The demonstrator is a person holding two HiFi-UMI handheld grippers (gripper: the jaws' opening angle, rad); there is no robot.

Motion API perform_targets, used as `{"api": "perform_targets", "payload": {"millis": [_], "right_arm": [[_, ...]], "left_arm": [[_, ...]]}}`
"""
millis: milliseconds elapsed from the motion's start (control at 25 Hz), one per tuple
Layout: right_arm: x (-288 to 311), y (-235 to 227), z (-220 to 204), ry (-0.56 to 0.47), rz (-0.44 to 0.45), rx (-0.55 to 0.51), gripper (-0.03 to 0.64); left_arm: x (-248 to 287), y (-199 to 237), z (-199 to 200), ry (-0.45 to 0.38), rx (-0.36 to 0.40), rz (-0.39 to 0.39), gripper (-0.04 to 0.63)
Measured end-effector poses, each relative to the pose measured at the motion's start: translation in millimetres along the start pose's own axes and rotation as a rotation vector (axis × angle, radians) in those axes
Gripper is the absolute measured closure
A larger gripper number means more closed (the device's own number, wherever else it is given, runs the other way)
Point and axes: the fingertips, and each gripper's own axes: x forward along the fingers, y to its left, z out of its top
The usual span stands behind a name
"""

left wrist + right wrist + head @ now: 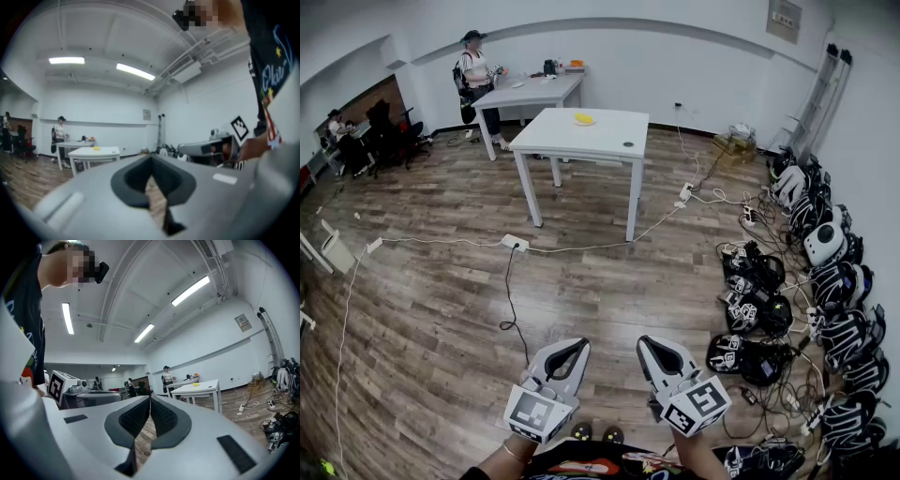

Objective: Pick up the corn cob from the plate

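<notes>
At the far left of the head view, a seated person [337, 127] is at a desk against the wall. Right of them, a standing person in a hat [476, 70] faces a rear bench [534, 94]. Just in front of it stands a white bench [600, 141] on the wooden floor [441, 309]. The corn cob [583, 118] lies on it near the far edge. From here it is a small yellow spot, too small to tell apart from its plate. It is well away from both of your claws. A white cable runs across the floor to a power strip [515, 242]. Near the bottom of the view you hold your left claw [577, 345] level in front of you. Its two jaws meet at the tips and there is nothing between them. Just to its right, your right claw [649, 342] is also level, with its jaws pressed together and empty. Along the right wall is a row of black and white equipment [825, 281] among tangled cables.
</notes>
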Motion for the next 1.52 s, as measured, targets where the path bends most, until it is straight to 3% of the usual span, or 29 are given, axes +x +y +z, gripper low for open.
{"api": "perform_targets", "payload": {"millis": [200,360,520,680,920,1240,1520], "right_arm": [[-7.6,10.3,-34.1,0.034,-0.008,0.101,0.601],[-9.7,-7.2,-34.7,0.025,0.005,0.095,0.601],[26.1,-20.6,-34.4,0.026,0.016,0.059,0.601],[51.4,-54.4,-32.4,0.099,-0.029,0.02,0.601],[159.9,-119.9,-25.0,0.107,-0.065,0.002,0.601],[317.6,-169.8,-12.4,0.057,-0.095,0.011,0.601],[399.5,-223.5,-18.5,0.1,-0.115,0.028,0.601]], "left_arm": [[-26.4,-11.0,-21.1,0.072,-0.056,0.012,0.597],[-19.3,-11.5,-33.5,0.08,-0.048,0.06,0.598],[-1.3,31.5,-37.7,0.069,-0.033,0.085,0.597],[48.7,63.3,-50.4,0.043,-0.053,0.061,0.597],[139.4,156.5,-52.4,0.001,-0.098,-0.014,0.597],[207.0,307.6,-60.7,-0.018,-0.092,0.0,0.598],[271.2,381.7,-71.7,-0.005,-0.115,-0.008,0.597]]}}
